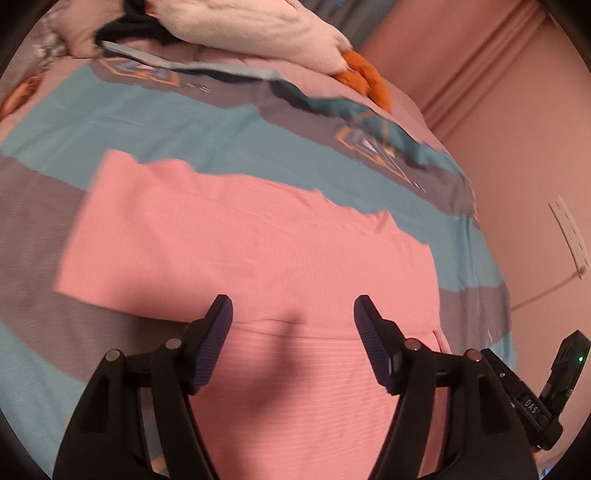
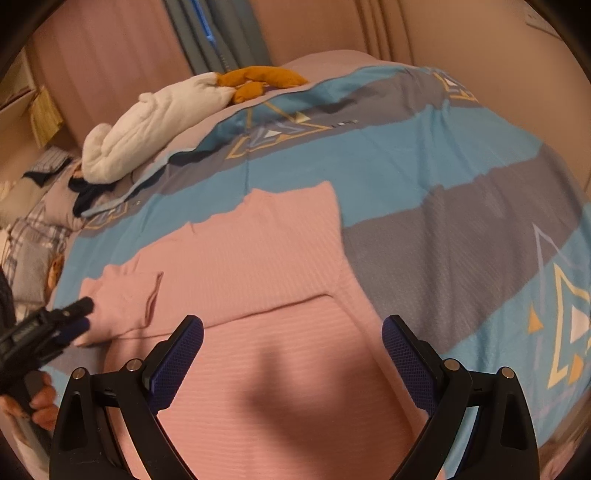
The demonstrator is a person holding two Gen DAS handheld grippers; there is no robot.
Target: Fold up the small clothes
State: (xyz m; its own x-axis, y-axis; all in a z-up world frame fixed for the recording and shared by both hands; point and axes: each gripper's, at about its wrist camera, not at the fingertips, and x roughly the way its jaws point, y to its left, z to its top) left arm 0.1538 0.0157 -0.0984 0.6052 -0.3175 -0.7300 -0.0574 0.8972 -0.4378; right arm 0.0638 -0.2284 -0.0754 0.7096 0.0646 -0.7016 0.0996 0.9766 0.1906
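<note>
Both grippers, left [image 1: 293,306] and right [image 2: 291,326], gape empty over the garment [image 2: 258,258]; pinch its twelve-o'clock edge squarely next.

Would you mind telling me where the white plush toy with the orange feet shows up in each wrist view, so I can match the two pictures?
Left wrist view: the white plush toy lies along the top edge, centre, orange feet pointing right.
Right wrist view: it lies upper left, orange feet toward the centre.
Shared landmark: the pink garment spread on the striped bedspread.
</note>
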